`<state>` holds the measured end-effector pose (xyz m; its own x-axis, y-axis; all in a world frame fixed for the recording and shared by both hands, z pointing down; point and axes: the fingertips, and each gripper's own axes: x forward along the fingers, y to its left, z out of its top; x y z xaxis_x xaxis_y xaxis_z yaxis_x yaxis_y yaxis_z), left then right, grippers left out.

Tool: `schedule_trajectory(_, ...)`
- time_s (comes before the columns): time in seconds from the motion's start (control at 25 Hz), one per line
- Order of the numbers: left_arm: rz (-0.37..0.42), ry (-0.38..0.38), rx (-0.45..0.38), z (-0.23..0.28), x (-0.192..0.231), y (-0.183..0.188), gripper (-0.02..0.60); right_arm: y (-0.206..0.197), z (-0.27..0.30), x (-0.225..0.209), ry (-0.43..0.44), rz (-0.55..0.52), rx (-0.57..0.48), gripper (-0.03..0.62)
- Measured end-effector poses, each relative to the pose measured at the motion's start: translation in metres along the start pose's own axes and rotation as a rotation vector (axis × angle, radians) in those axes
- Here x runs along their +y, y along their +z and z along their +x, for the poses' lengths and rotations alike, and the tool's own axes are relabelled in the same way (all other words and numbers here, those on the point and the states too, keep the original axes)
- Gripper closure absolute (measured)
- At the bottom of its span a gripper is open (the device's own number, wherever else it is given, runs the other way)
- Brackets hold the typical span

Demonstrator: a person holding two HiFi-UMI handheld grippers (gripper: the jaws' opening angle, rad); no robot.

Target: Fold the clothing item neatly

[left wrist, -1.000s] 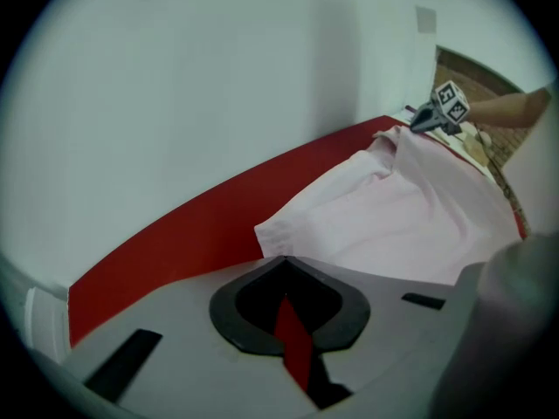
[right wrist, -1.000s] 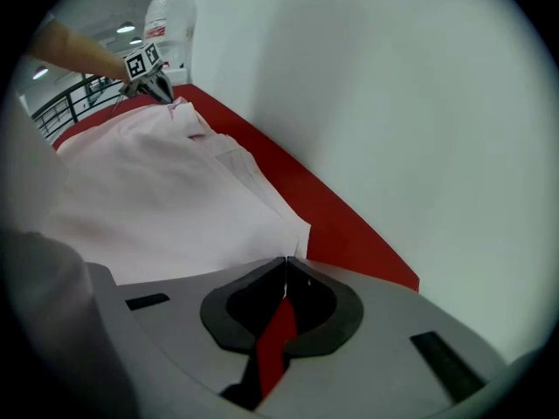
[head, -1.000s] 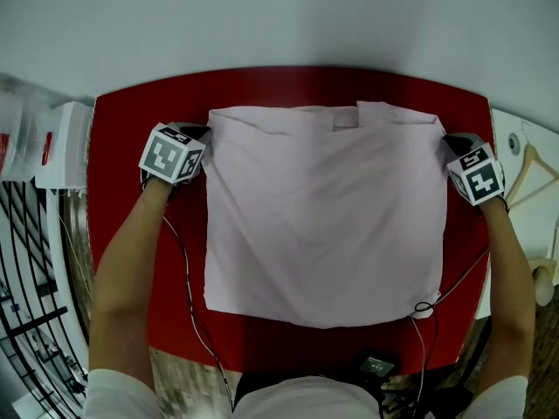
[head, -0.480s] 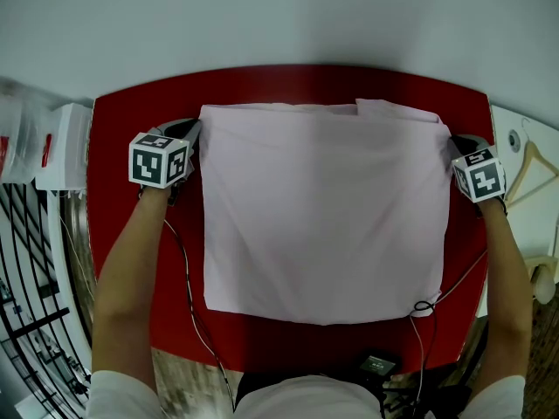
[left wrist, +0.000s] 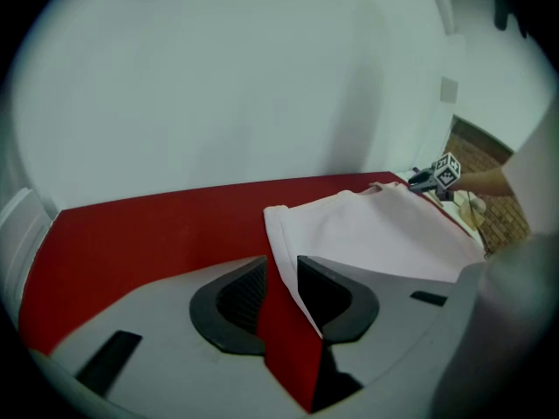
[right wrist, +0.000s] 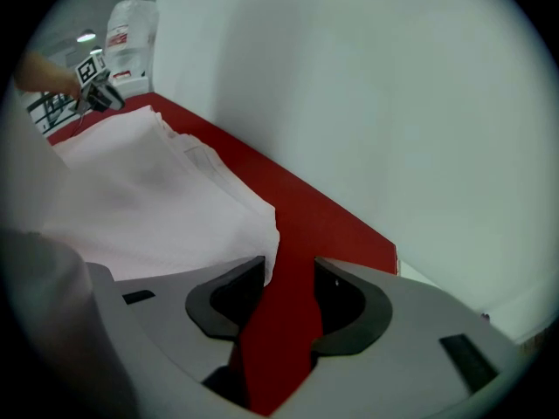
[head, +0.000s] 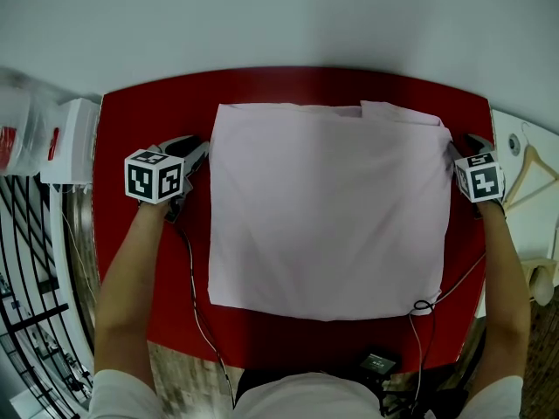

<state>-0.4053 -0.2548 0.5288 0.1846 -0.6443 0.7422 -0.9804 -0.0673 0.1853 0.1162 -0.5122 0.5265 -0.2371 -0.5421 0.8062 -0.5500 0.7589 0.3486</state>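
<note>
Plainly the pink garment point(head: 327, 208) lies flat as a near-square panel in the middle of the red table point(head: 157, 120), and the two grippers flank its far corners. The left gripper point(head: 201, 150) sits just off the far left corner and the right gripper point(head: 460, 144) just off the far right one. The cloth therefore lies inward from each of them, and its far edge runs crosswise from one to the other.

In the left gripper view the jaws of the left gripper point(left wrist: 281, 269) have just been opening. They stand apart with bare red tabletop in the gap, and the garment's side edge point(left wrist: 288, 260) skirts the inner jaw without being pinched. In the right gripper view the right gripper point(right wrist: 290, 273) has likewise just been opening. Its jaws are wider apart over red table, and the cloth corner point(right wrist: 262, 225) stops beside the inner jaw, free of both pads.

The panel is only a little wider across than it is deep, so its long axis is hard to call. Either hand is equally close to its own side edge, so I judge that a further fold would bring one side across to the other or the far edge towards the person.

A stepped tab point(head: 393, 110) juts past the far edge near the right corner, which suggests layers that do not line up. How many layers lie beneath cannot be made out. The near right corner point(head: 428, 308) is crossed by a dark cable loop, and whether the cable rests on the cloth is unclear
</note>
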Motion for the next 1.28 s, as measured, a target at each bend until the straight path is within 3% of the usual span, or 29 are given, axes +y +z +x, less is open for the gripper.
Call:
schedule_trajectory(0.28, -0.071, -0.12, 0.014, -0.03, -0.043, -0.038, 0.494, -0.015, -0.032, 0.016, 0.044, 0.102, -0.021, 0.425)
schedule_trajectory(0.44, -0.11, -0.148, 0.067, -0.044, -0.06, -0.067, 0.494, -0.028, -0.048, 0.044, 0.089, 0.156, -0.025, 0.425)
schedule_trajectory(0.64, -0.111, -0.112, 0.18, -0.047, -0.081, -0.108, 0.494, -0.056, -0.068, 0.076, 0.183, 0.306, -0.032, 0.425)
schedule_trajectory(0.8, -0.145, -0.063, 0.205, -0.046, -0.083, -0.126, 0.497, -0.07, -0.074, 0.095, 0.247, 0.457, -0.036, 0.425)
schedule_trajectory(0.92, -0.145, -0.05, 0.205, -0.046, -0.085, -0.131, 0.566, -0.077, -0.072, 0.1, 0.225, 0.437, -0.012, 0.437)
schedule_trajectory(1.0, -0.154, -0.045, 0.197, -0.047, -0.084, -0.132, 0.571, -0.081, -0.071, 0.1, 0.199, 0.392, 0.011, 0.563)
schedule_trajectory(1.12, -0.159, -0.026, 0.195, -0.053, -0.079, -0.136, 0.574, -0.086, -0.071, 0.095, 0.172, 0.367, 0.024, 0.571)
schedule_trajectory(1.28, -0.179, 0.004, 0.188, -0.06, -0.068, -0.144, 0.574, -0.095, -0.071, 0.084, 0.149, 0.419, 0.035, 0.572)
